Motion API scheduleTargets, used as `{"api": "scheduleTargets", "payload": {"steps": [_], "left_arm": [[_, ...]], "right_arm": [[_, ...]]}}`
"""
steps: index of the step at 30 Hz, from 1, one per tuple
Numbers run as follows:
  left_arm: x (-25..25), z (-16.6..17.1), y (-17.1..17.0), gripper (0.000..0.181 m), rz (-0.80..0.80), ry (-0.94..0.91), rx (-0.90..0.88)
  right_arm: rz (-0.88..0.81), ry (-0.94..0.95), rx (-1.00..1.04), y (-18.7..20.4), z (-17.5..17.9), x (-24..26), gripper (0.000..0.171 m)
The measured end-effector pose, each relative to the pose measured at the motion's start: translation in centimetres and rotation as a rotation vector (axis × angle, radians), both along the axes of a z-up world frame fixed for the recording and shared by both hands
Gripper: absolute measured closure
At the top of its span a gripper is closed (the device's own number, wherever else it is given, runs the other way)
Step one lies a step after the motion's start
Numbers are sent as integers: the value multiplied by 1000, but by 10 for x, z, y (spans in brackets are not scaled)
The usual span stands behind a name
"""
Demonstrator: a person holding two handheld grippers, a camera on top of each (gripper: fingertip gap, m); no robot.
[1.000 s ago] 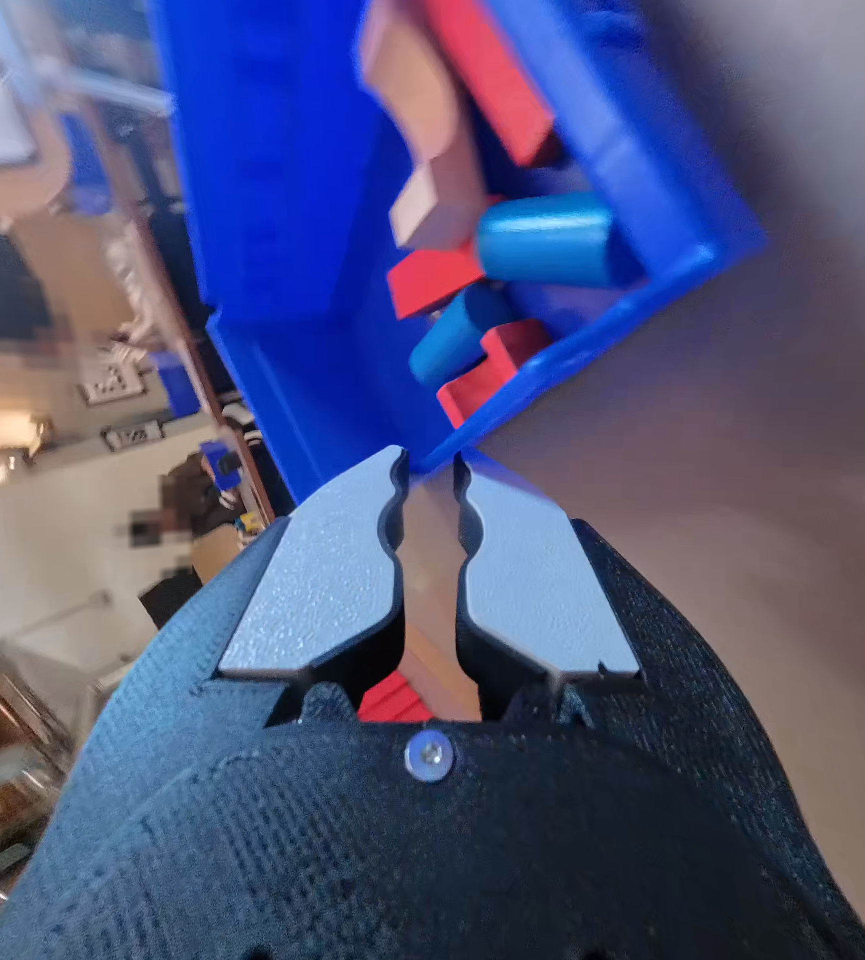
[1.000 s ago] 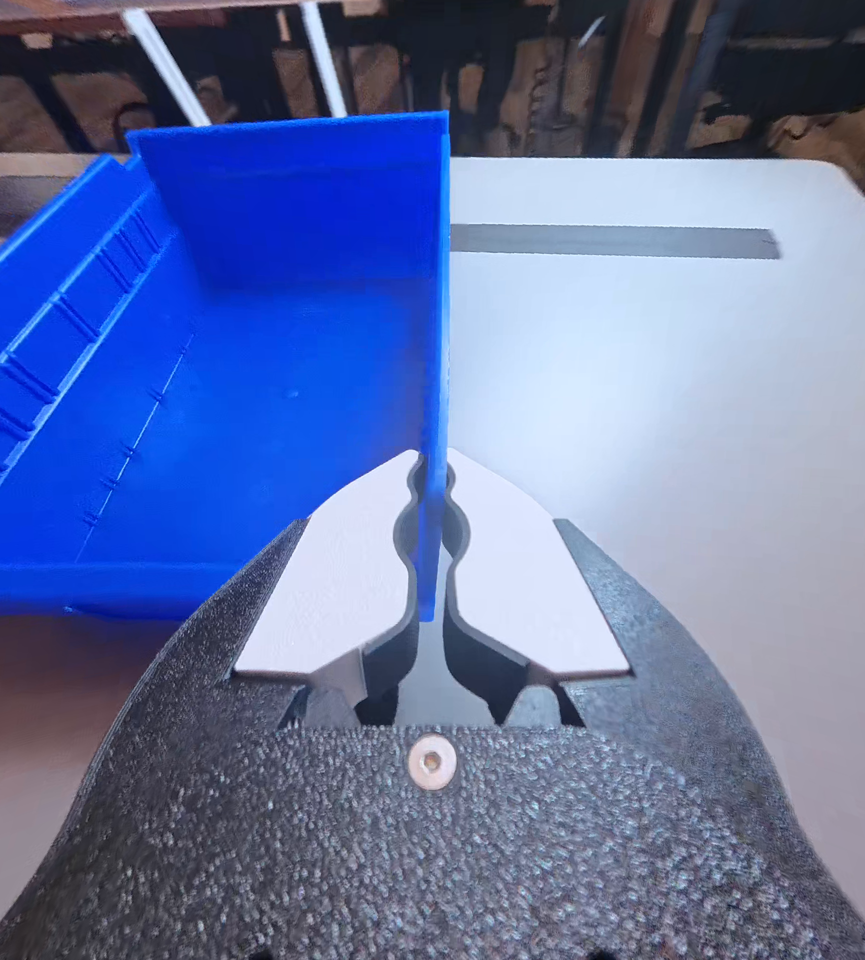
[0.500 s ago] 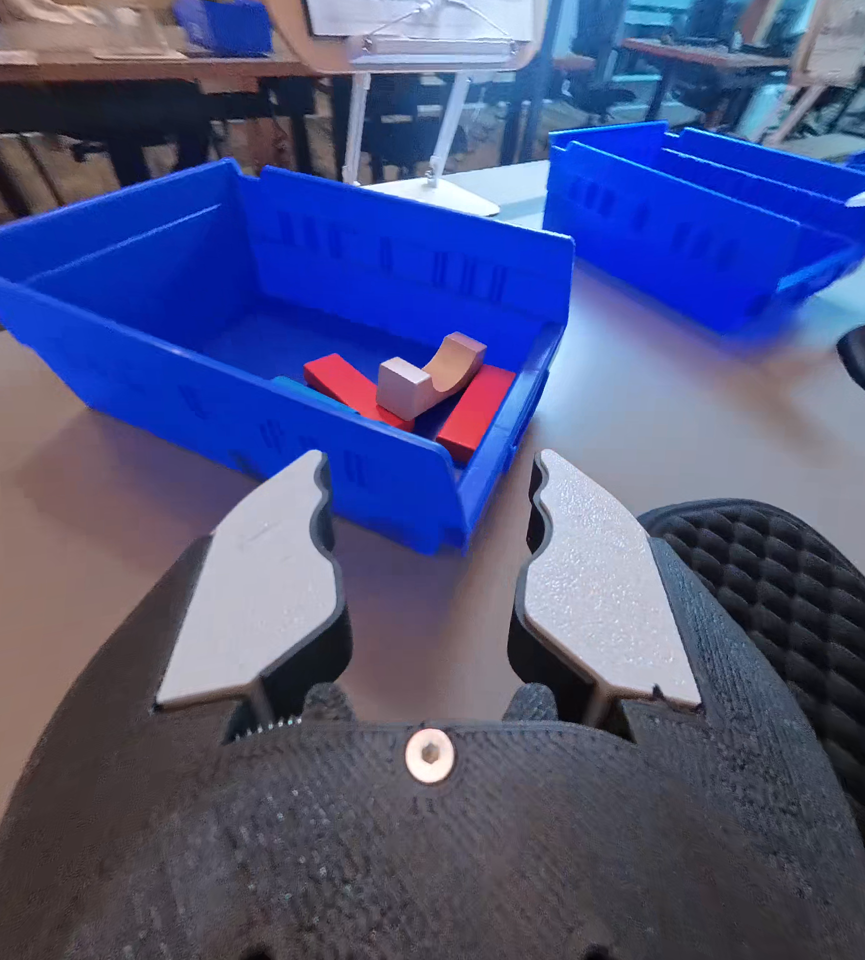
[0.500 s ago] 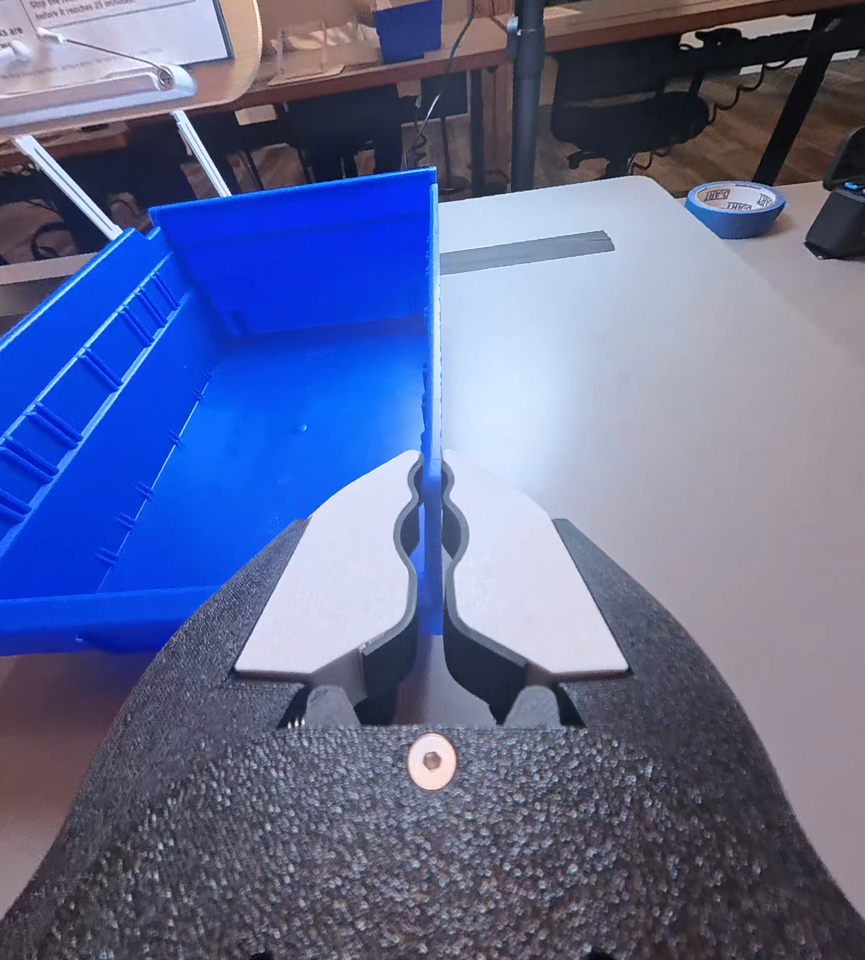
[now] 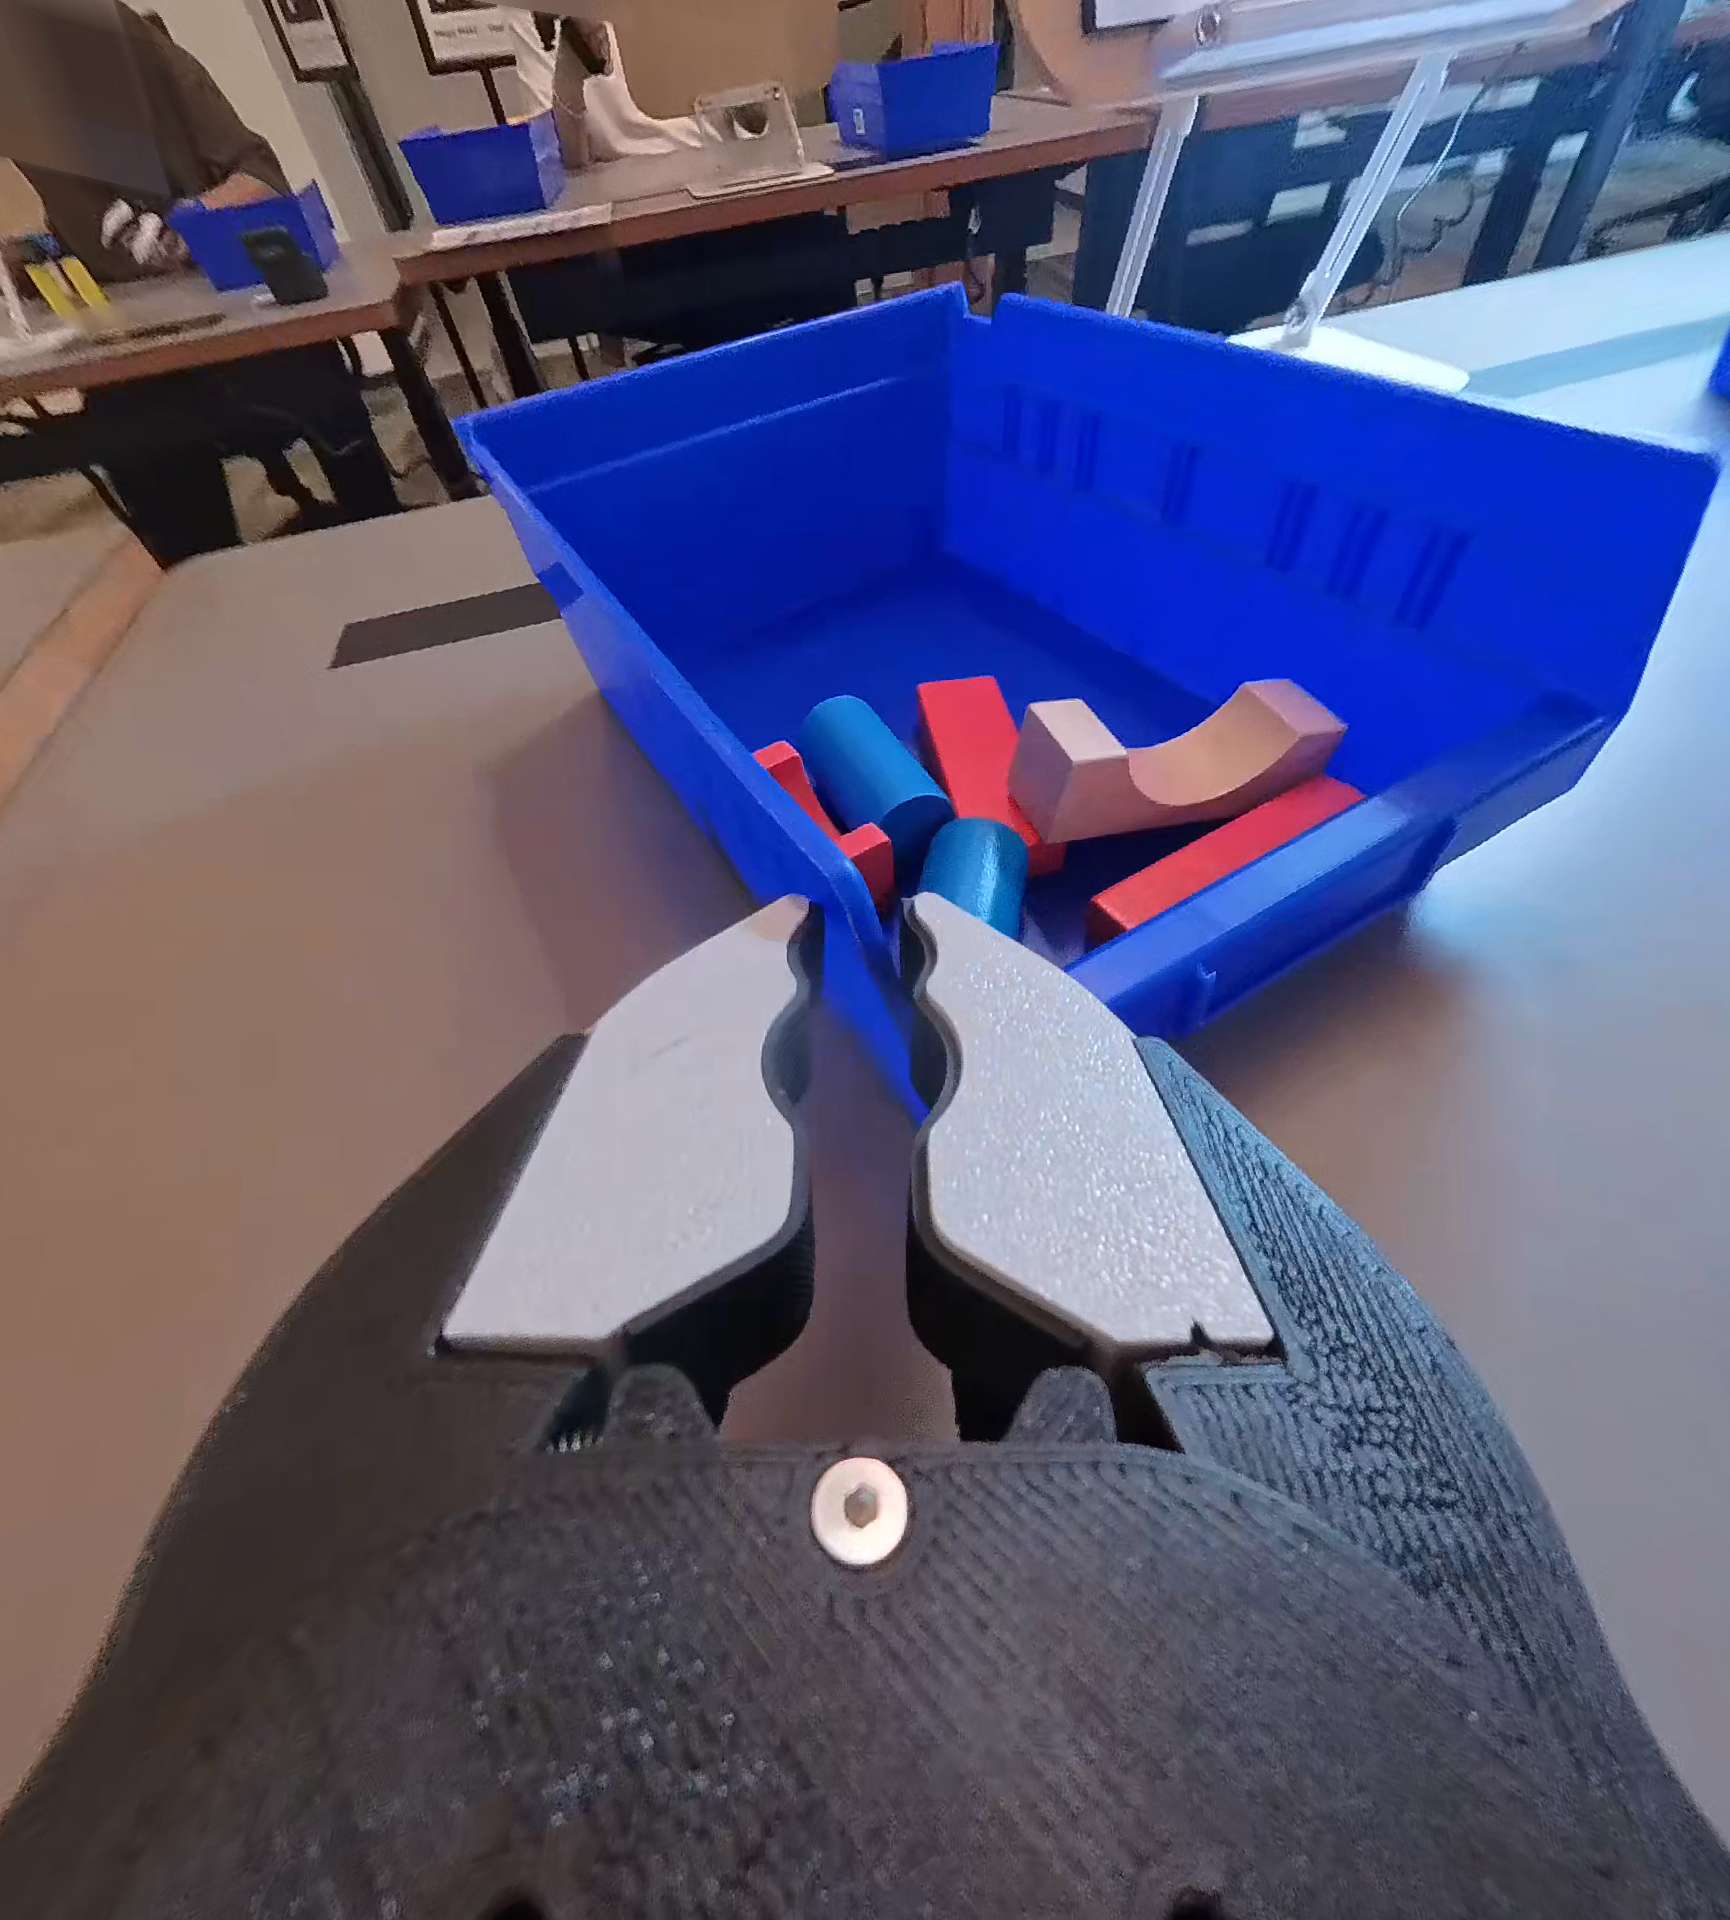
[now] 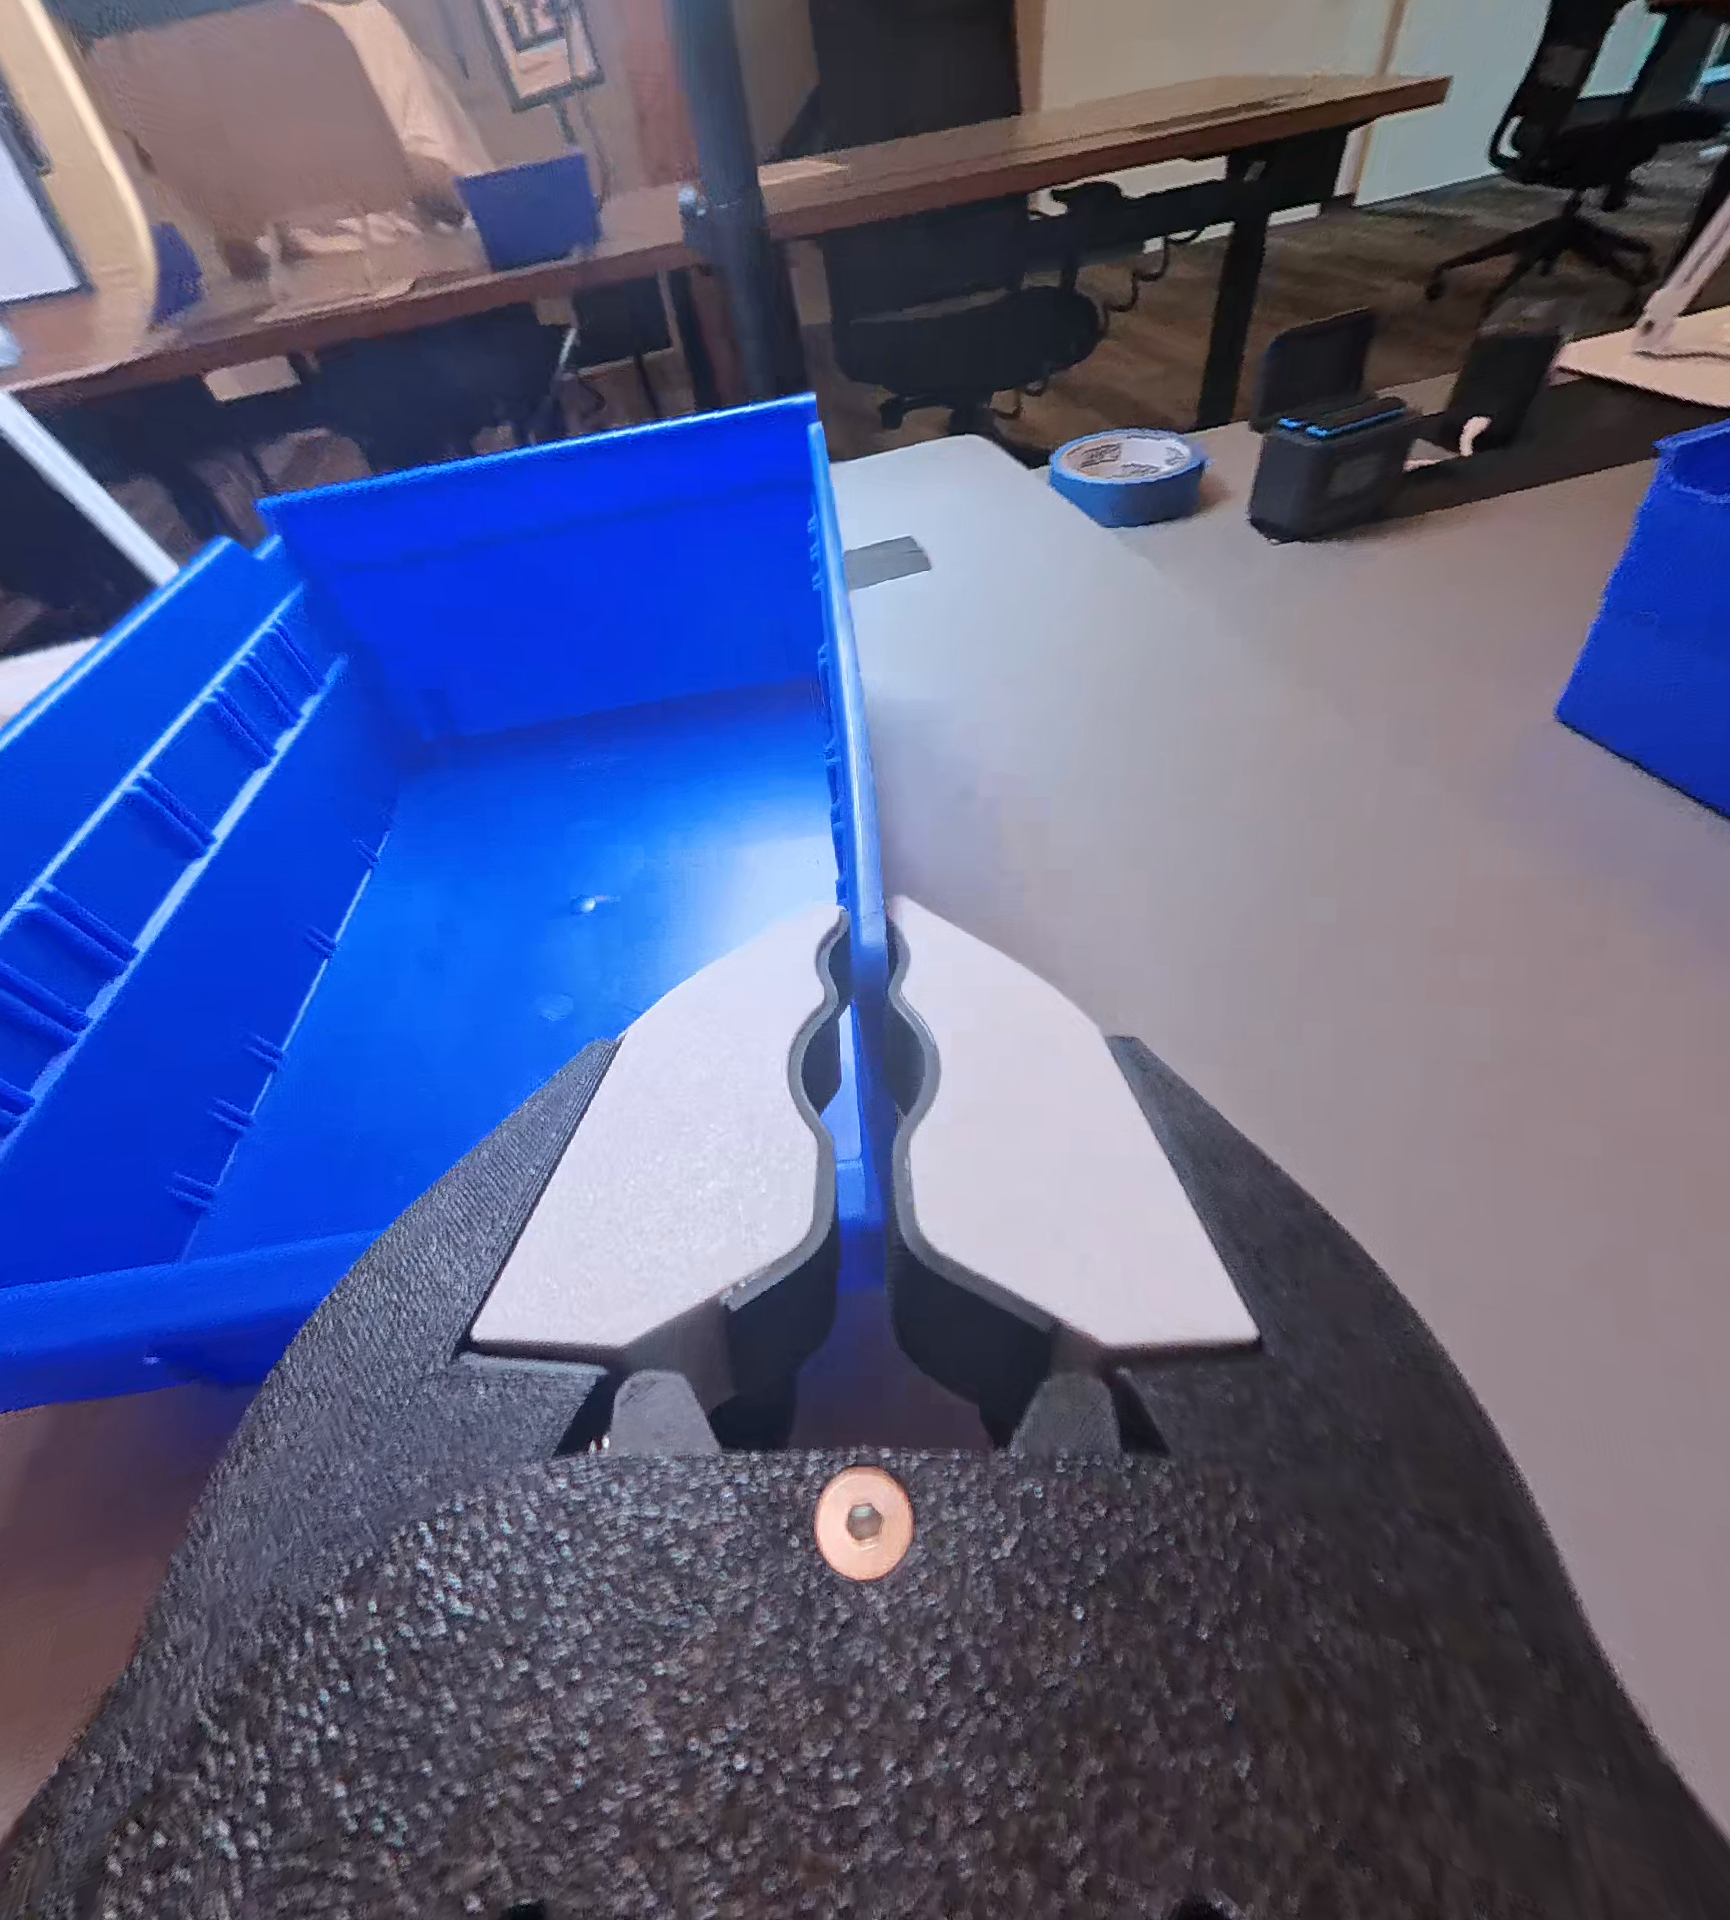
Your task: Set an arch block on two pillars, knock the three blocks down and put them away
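A blue bin (image 5: 1308, 405) on the grey table holds a tan arch block (image 5: 1183, 769), two blue cylinders (image 5: 871, 769) and several red blocks (image 5: 1225, 857), all lying loose at its near end. My left gripper (image 5: 856, 920) is shut on the near corner of this bin's side wall. In the right wrist view, my right gripper (image 6: 866, 920) is shut on the right side wall of a blue bin (image 6: 549, 582) whose visible inside is empty. I cannot tell whether the two views show the same bin.
A roll of blue tape (image 6: 1126, 473) and a black device (image 6: 1328, 478) sit at the far table edge. Another blue bin (image 6: 1713, 665) stands to the right. A strip of dark tape (image 5: 445, 629) lies left of the bin. Desks, chairs and a person (image 5: 165, 156) are behind. Tip to tip, the grippers are about 70 cm apart.
My left gripper was open and back from the bin half a second ago; now it has moved in and closed on the bin's corner wall. My right gripper still holds its bin wall.
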State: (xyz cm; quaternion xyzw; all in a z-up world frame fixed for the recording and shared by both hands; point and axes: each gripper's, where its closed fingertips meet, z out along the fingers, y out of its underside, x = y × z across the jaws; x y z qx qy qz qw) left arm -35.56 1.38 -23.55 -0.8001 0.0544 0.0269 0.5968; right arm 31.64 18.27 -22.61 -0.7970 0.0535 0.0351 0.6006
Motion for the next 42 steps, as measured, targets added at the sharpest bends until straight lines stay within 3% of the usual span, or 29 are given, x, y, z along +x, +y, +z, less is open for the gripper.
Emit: {"api": "scheduleTargets", "payload": {"steps": [4,9,13,21,36,42], "left_arm": [[-1,0,0,167,32,127,12],[0,-1,0,167,30,117,23],[1,-4,1,164,24,124,7],[-17,-16,5,170,158,182,-95],[-152,-8,-46,176,583,-51,-57],[-112,-11,-28,170,438,17,-62]], "right_arm": [[-56,-56,-12,2,-6,9,168],[154,-217,-70,-4,-15,-55,153],[181,-295,-67,-4,-15,-65,151],[-5,-204,-84,14,-15,-4,165],[-212,-128,-60,6,-12,47,167],[-110,-205,-59,8,-14,19,162]]}}
